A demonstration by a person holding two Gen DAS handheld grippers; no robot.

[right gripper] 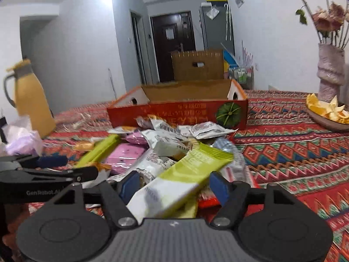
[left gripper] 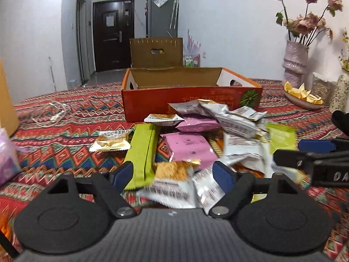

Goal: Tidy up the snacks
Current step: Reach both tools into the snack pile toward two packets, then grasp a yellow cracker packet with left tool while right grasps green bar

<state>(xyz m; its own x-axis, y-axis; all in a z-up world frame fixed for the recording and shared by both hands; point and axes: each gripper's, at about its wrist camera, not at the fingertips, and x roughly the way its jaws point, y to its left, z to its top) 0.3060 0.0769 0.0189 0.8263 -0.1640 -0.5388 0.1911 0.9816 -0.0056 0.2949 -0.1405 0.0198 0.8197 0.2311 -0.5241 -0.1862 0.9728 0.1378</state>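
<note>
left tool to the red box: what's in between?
The snack pile, running from the left tool to the red box; no bare cloth, left wrist view.

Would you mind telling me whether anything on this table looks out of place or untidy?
Yes: the foil and plastic snack packets lie in a loose overlapping heap on the patterned tablecloth, in front of the open orange cardboard box, which looks empty from here.

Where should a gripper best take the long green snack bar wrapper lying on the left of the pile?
Probably at the near end of the long green snack bar wrapper, coming from the near side. It lies flat and narrow, pointing toward the orange cardboard box, and that end slightly overlaps other packets, so the fingers could close across its width.
</note>
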